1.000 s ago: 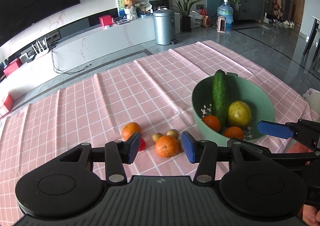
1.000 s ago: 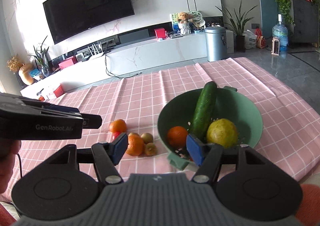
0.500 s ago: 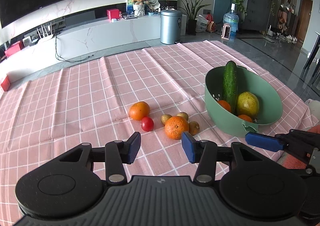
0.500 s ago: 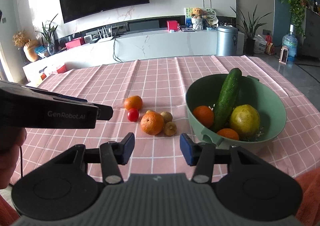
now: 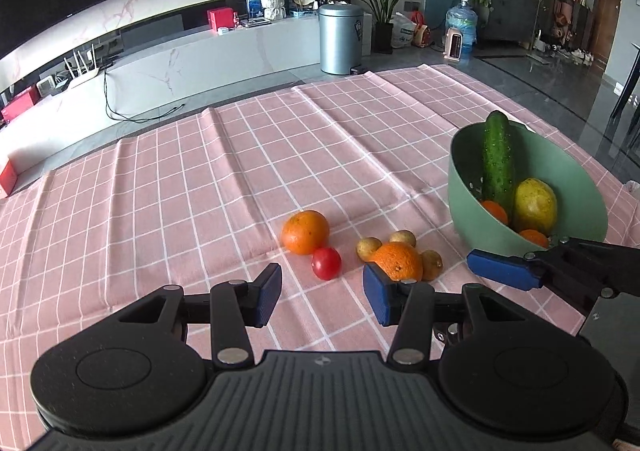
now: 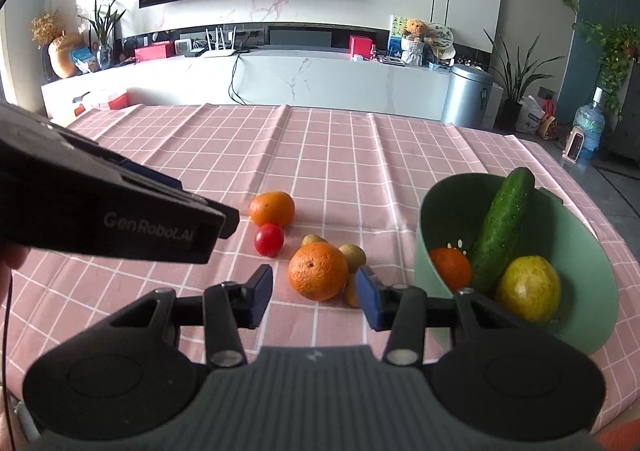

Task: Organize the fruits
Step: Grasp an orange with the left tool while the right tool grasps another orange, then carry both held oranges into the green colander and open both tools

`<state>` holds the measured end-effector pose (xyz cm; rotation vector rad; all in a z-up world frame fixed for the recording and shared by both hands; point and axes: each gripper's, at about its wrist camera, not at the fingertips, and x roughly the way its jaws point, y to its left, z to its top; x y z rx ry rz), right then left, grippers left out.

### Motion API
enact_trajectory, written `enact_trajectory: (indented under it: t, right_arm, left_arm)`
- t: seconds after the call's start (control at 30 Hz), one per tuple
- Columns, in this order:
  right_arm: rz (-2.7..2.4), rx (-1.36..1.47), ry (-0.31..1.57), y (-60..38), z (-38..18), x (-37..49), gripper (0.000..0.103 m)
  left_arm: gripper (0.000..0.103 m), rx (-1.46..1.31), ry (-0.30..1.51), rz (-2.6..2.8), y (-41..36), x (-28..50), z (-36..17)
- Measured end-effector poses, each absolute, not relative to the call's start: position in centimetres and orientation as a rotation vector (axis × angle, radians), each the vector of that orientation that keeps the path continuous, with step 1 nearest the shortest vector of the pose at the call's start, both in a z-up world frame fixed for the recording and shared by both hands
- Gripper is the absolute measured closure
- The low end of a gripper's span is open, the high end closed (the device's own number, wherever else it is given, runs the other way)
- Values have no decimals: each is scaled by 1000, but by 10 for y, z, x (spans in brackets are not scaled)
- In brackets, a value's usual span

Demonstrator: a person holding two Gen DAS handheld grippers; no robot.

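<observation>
1. Two oranges are lying on the pink checked tablecloth point(image 5: 240, 179): the far orange point(image 5: 305, 226) is touching a cherry tomato point(image 5: 326, 263).
2. The left gripper point(image 5: 322, 294) is hovering with jaws spread wide, empty.
3. The near orange point(image 6: 318, 271) is sitting among three kiwis point(image 5: 368, 248), facing the right gripper point(image 6: 314, 299), whose jaws are gaping wide, empty.
4. The green bowl point(image 6: 584, 251) is holding a cucumber point(image 6: 502, 227), a lemon point(image 6: 528, 288) and more oranges.

Pink checked tablecloth point(image 5: 240, 179), green bowl point(image 5: 472, 207), red tomato point(image 5: 326, 263), blue claw pads point(image 5: 268, 293)
</observation>
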<state>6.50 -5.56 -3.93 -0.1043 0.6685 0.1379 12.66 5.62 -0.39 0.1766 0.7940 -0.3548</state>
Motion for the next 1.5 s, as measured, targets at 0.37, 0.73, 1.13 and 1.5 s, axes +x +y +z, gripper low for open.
enact_trajectory:
  t: [0.37,0.73,1.13,1.5]
  right_arm:
    - [96,-201,684,-41,-63,103,59]
    - [112,-196,732,-38,-78,119,59]
    - [160,-199,734,-42,-78,117,61]
    - [240,-162,690,-51,-52,97,62]
  left_arm:
    - [47,151,826,-402,55,172,-33]
    - [47,103,858,-405,58,196,-50]
    - [53,-11,900,-361,59,215,-60]
    - [58,4,839,-298,60,203,-48]
